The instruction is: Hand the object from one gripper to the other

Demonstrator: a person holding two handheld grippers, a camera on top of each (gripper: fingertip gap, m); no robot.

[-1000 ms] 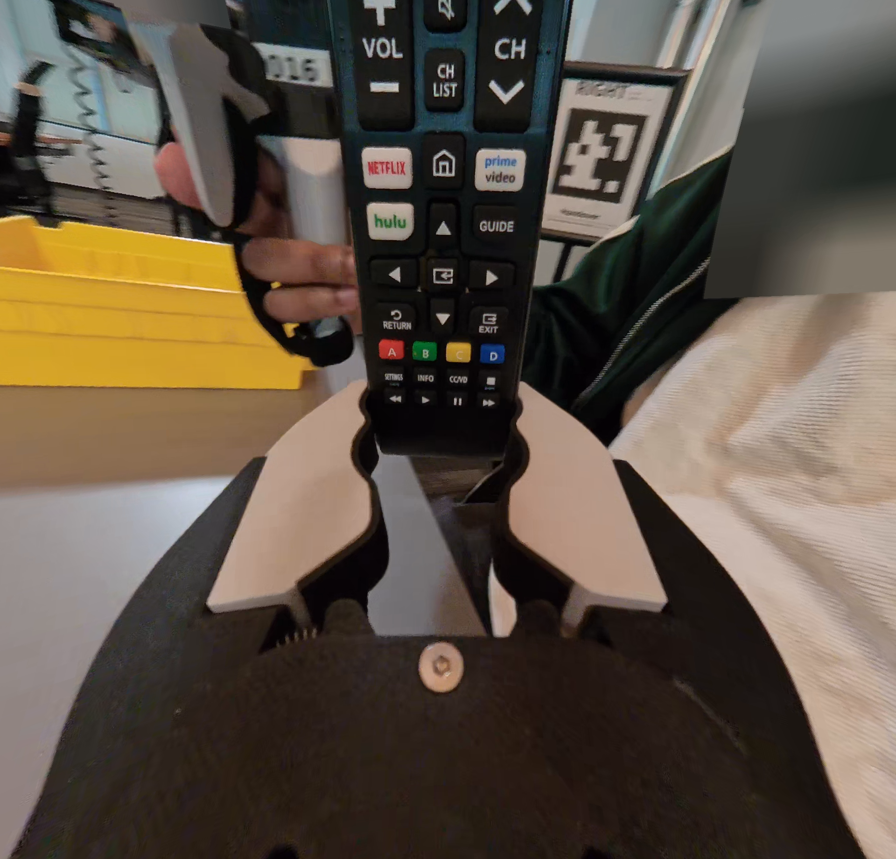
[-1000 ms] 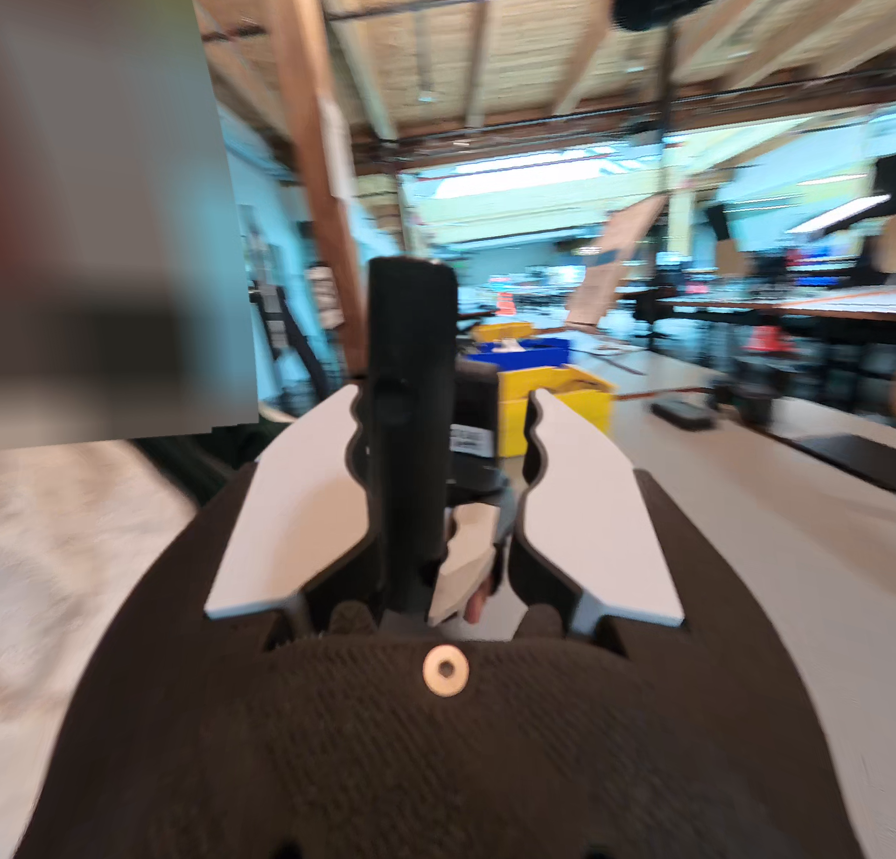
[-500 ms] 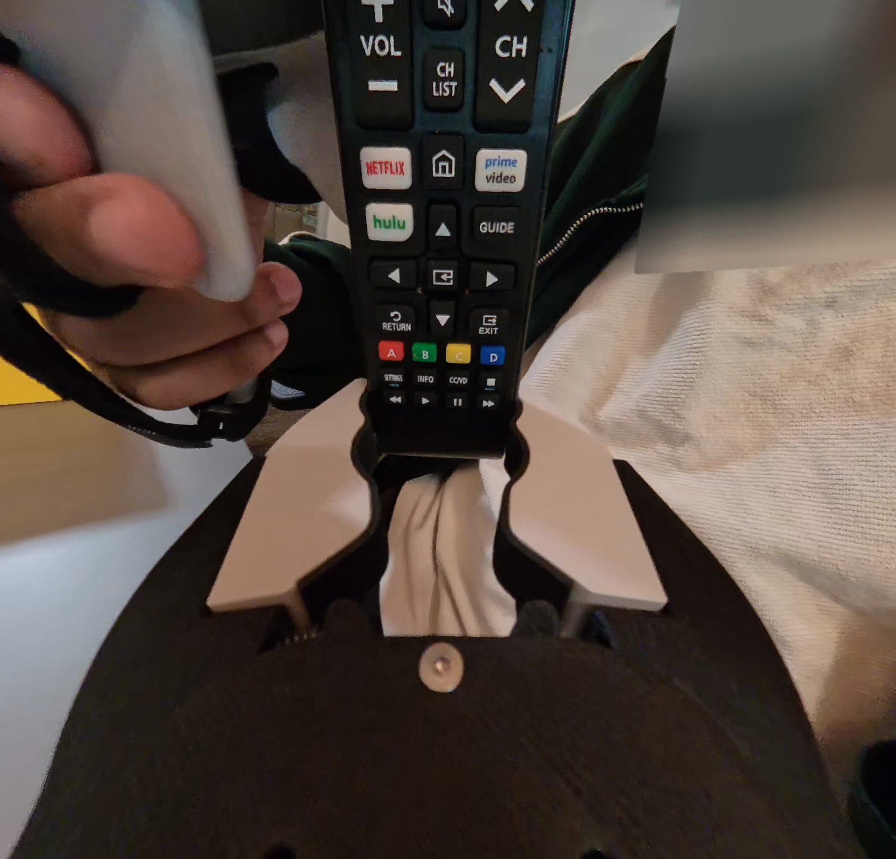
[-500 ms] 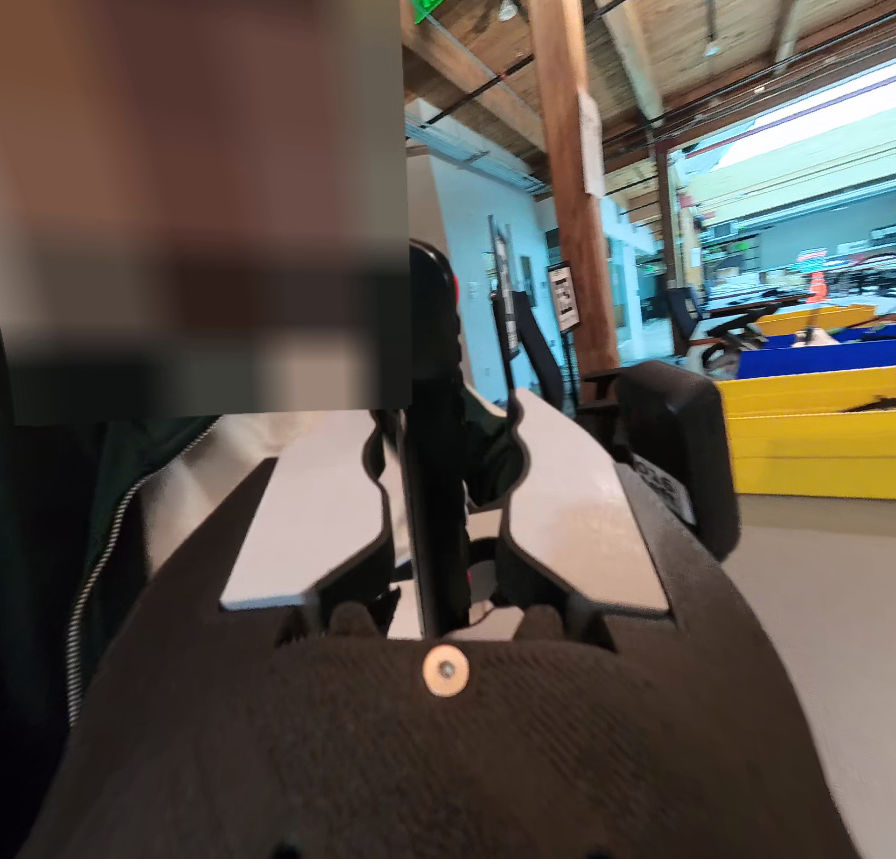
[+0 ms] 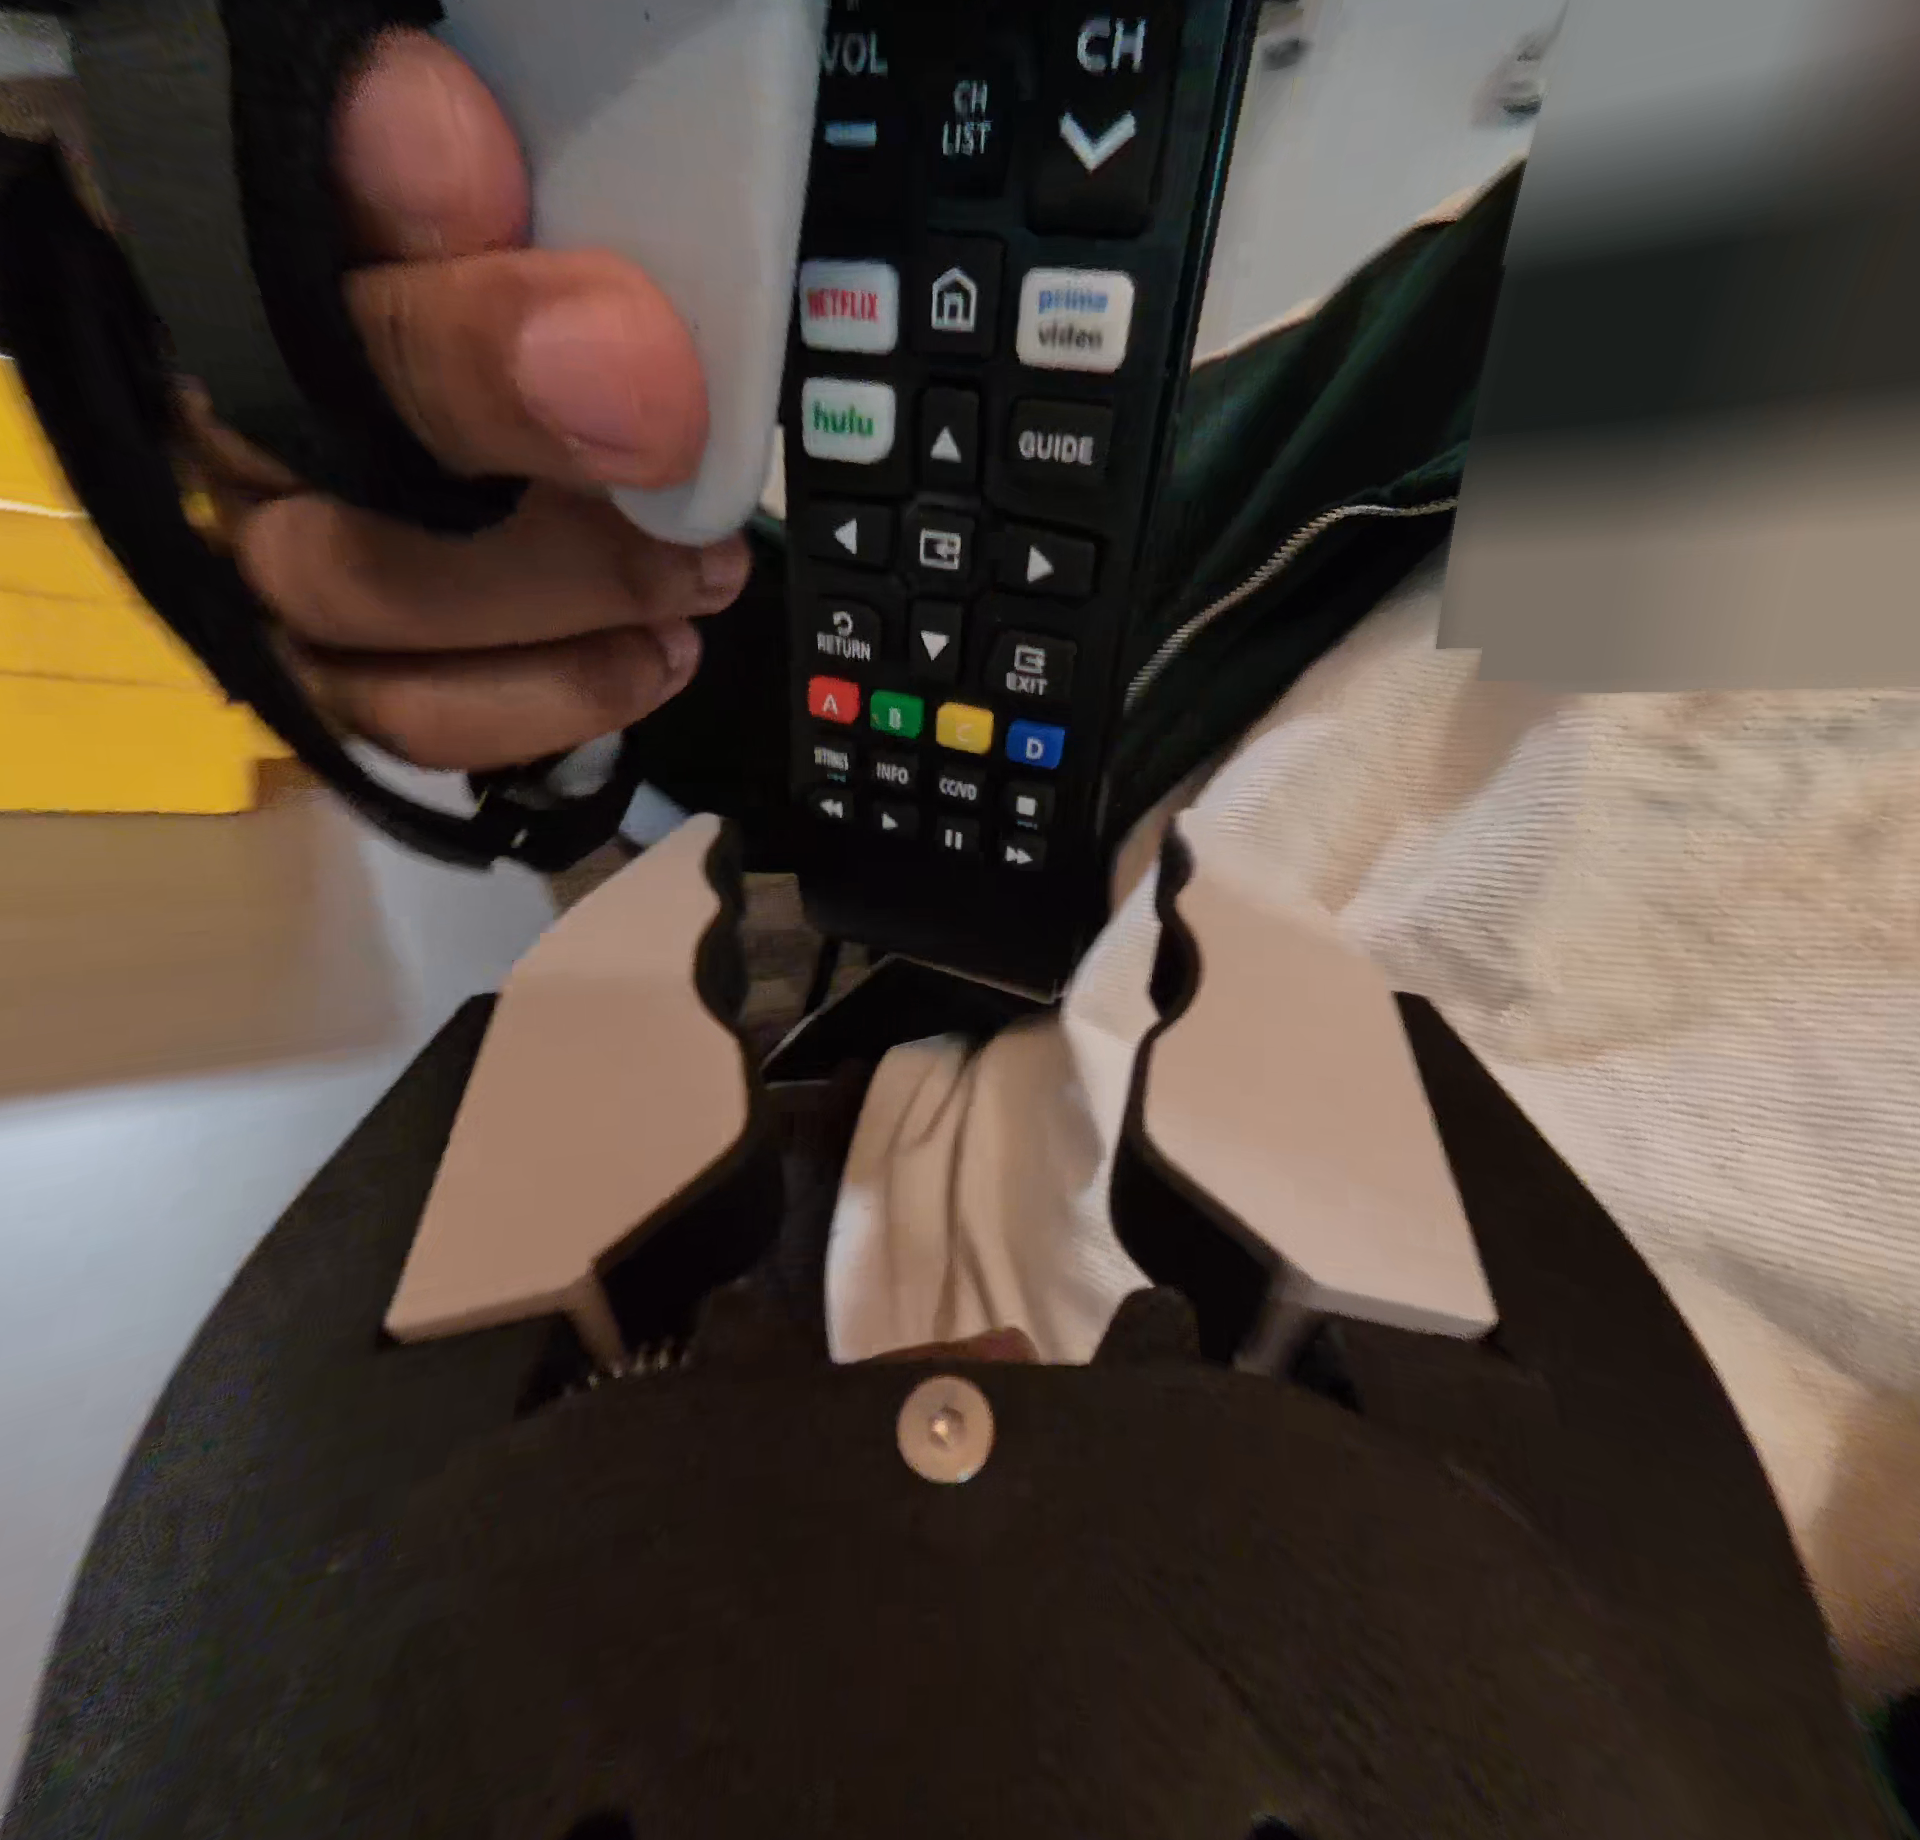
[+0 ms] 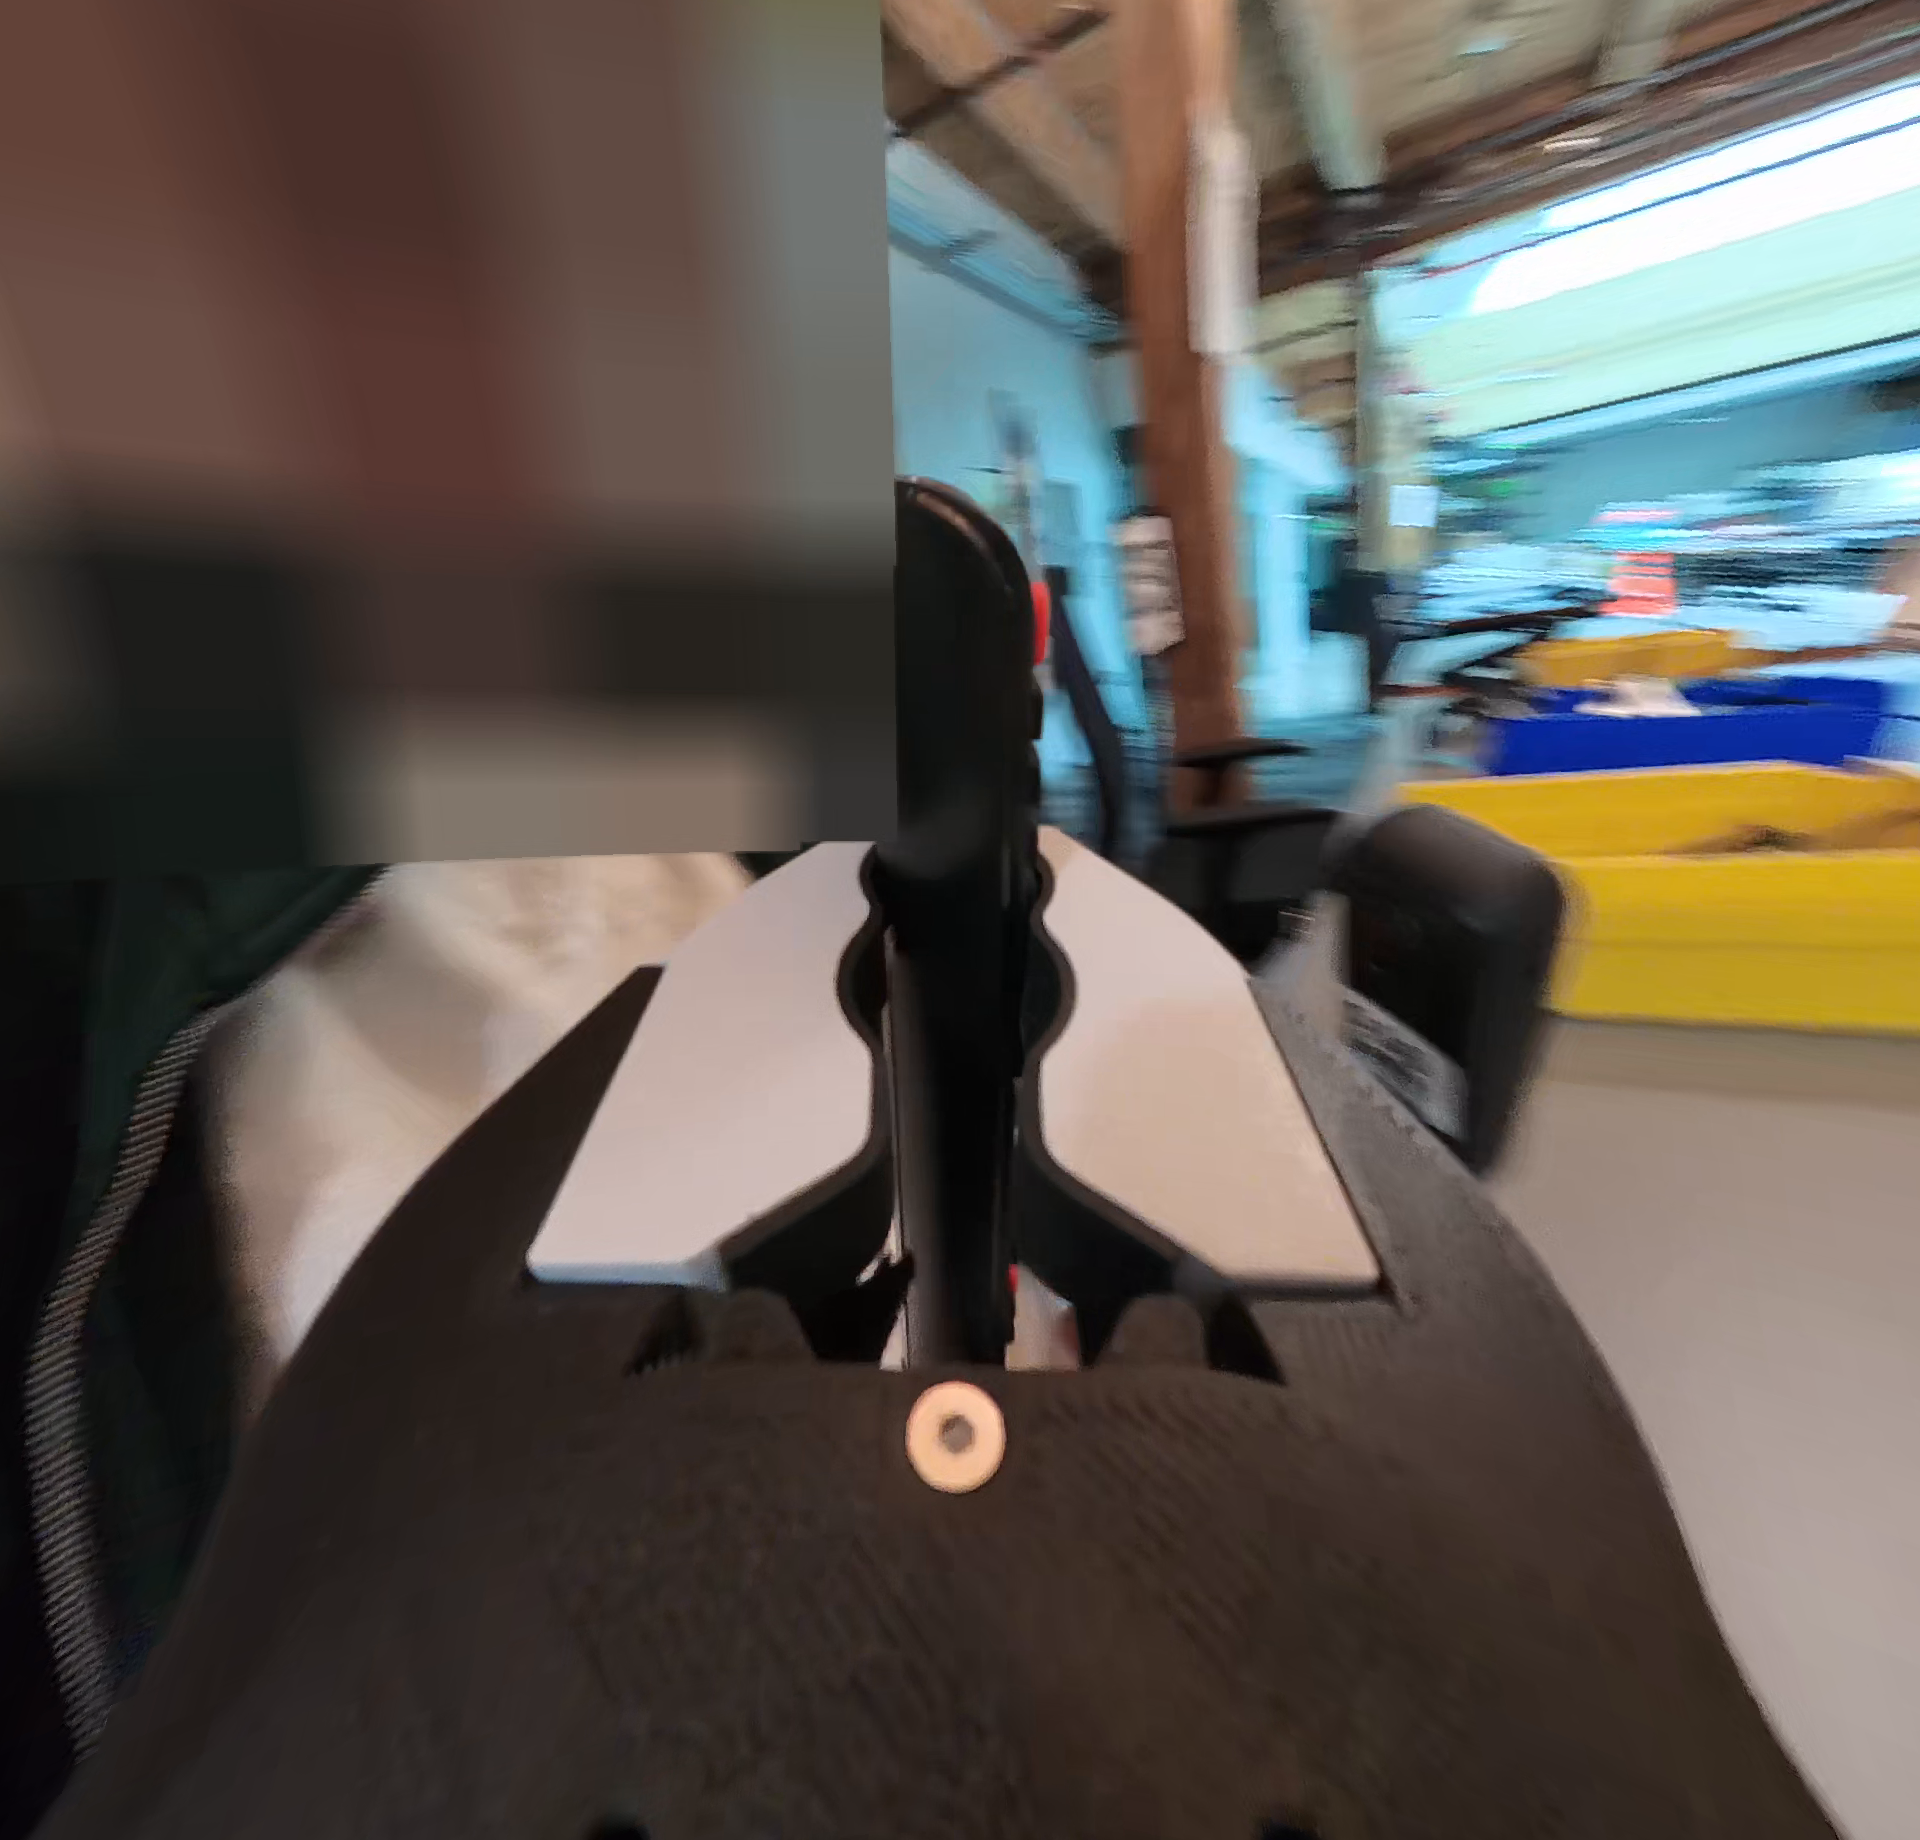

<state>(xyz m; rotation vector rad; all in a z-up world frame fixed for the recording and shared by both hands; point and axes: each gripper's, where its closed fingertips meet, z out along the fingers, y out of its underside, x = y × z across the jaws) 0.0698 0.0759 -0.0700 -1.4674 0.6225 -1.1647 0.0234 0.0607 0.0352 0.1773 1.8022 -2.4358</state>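
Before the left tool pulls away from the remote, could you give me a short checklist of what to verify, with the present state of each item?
1. Right tool shut on the remote: ok, its fingers press both sides of it.
2. Left tool open: ok, gaps show between each finger and the remote.
3. Remote free of the left tool: cannot tell, its lower end sits between the fingertips and contact underneath is hidden.
4. Depth of the right grip: ok, the remote runs down past the fingertips to the tool's base.
5. Retreat path for the left tool: cannot tell, the space behind it is out of view.
6. Image sharpness: not ok, both views are motion-blurred.
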